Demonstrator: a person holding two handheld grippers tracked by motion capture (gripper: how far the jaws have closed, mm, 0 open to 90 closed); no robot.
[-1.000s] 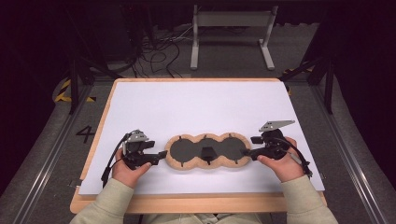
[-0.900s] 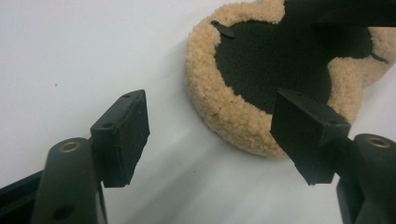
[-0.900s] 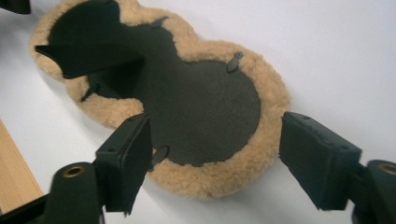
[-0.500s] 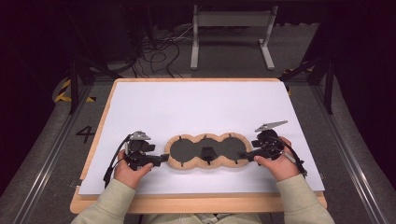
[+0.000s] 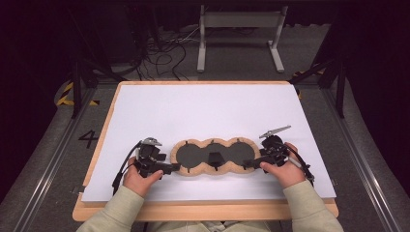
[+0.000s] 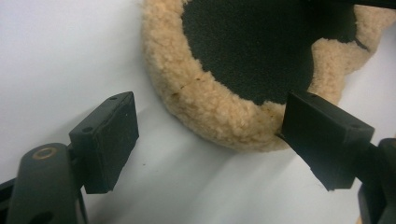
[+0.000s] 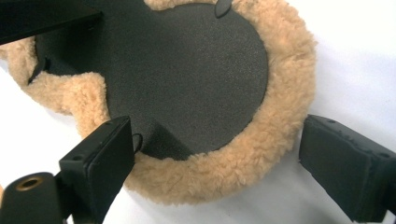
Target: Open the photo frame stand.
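A three-lobed pad (image 5: 212, 143) with a tan fleece rim and a black inside lies flat on the white tabletop (image 5: 203, 111), near the front. My left gripper (image 5: 174, 167) is at the pad's left end. In the left gripper view, the left gripper (image 6: 212, 116) has its jaws spread wide around the fleece rim (image 6: 210, 112), and they have just been opening. My right gripper (image 5: 248, 164) is at the pad's right end. The right gripper (image 7: 217, 135) also stands open astride the fleece rim (image 7: 280, 116), its jaws having just opened, with a gap at the outer pad.
The table has a wooden edge (image 5: 203, 211) at the front. Behind the table, a grey metal stand (image 5: 239, 29) and loose cables (image 5: 164, 53) sit on the floor. Rails run along both sides of the table.
The right gripper has sunk slightly toward the table. Both grippers have let go of the pad's ends, and it now rests on the tabletop.
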